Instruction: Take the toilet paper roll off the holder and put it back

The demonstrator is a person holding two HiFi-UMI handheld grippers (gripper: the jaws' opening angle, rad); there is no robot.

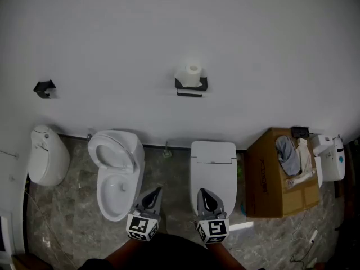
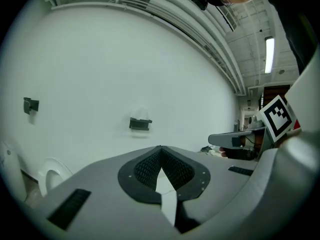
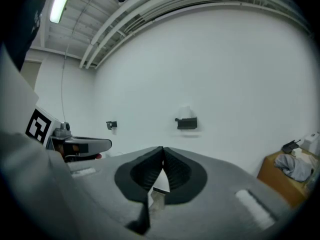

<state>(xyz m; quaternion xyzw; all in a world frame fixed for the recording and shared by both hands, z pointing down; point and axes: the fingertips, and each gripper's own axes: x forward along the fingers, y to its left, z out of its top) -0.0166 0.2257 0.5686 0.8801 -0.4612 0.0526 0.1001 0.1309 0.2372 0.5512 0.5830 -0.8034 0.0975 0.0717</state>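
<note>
Both tongs, left gripper (image 1: 154,192) and right gripper (image 1: 203,193), clenched empty at lower centre; toilet paper roll (image 1: 192,72) apparently stands on its wall holder (image 1: 191,86), upper centre: open wide, approach level, grasp its sides.

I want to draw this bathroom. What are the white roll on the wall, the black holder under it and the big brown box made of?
White roll: soft paper, matte, wound round a hollow core.
Black holder: probably metal or plastic; too small to tell.
Brown box: cardboard, dull brown with open flaps.
</note>
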